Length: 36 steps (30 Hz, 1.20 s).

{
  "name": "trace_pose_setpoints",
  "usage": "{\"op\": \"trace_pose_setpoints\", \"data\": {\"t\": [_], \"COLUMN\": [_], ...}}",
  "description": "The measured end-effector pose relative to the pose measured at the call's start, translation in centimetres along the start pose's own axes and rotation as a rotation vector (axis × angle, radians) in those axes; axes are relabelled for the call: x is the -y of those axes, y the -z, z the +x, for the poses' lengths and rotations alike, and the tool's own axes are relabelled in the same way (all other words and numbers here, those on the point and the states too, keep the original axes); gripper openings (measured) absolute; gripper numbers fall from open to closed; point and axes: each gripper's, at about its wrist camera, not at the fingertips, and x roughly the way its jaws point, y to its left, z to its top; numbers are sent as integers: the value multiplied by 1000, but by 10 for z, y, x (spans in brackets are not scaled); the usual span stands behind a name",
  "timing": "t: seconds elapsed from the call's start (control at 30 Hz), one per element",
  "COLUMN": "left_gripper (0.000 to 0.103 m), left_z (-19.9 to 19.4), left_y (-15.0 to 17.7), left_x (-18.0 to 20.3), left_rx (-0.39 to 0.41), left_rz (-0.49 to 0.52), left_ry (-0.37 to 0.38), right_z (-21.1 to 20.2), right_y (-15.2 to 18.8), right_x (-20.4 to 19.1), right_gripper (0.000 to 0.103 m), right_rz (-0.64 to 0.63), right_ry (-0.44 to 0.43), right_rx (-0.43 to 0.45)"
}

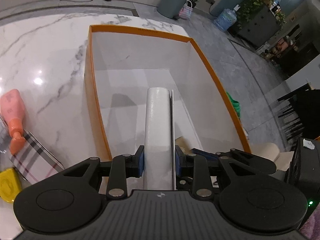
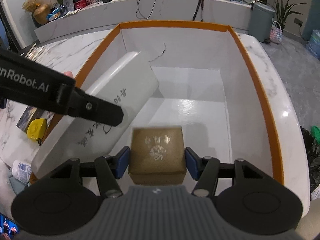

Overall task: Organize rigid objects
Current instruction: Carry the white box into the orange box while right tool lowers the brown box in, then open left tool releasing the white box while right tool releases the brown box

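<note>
Left gripper (image 1: pixel 159 161) clenched edgewise on a flat white case (image 2: pixel 112 100), right gripper (image 2: pixel 157 163) clamping a small gold box (image 2: pixel 158 150), both over the orange-rimmed bin (image 2: pixel 258 80); rigid, probably light, glossy faces may slip.

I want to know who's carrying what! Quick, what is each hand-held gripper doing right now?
Left hand-held gripper: closed on the white box.
Right hand-held gripper: closed on the gold box.

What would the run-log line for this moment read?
left gripper: shut on white box | right gripper: holds gold box | both over orange-rimmed bin
</note>
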Motion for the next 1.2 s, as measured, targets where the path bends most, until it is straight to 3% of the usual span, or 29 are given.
{"op": "trace_pose_setpoints", "data": {"t": [0.2, 0.4, 0.77, 0.83, 0.9, 0.97, 1.1, 1.2], "left_gripper": [33, 33, 33, 34, 34, 34, 40, 53], "left_z": [0, -4, -22, -26, -32, -37, -49, -59], "left_y": [0, 3, 4, 6, 8, 9, 14, 20], "left_x": [-8, 6, 6, 6, 5, 2, -3, -10], "left_rx": [-5, 29, 77, 92, 107, 119, 153, 200], "left_rz": [-21, 32, 39, 48, 47, 46, 49, 47], "left_ry": [5, -69, -56, -63, -64, -64, -64, -91], "right_z": [6, 6, 0, 1, 5, 12, 19, 15], "right_y": [-6, -7, -5, -5, -5, -5, -5, -5], "right_x": [7, 9, 5, 0, -5, -10, -20, -27], "right_gripper": [58, 59, 58, 49, 26, 19, 17, 17], "right_rz": [-4, 4, -21, -38, -54, -63, -87, -111], "right_ry": [23, 34, -13, -48, -73, -94, -121, -99], "right_rx": [33, 46, 95, 95, 73, 46, 13, 25]}}
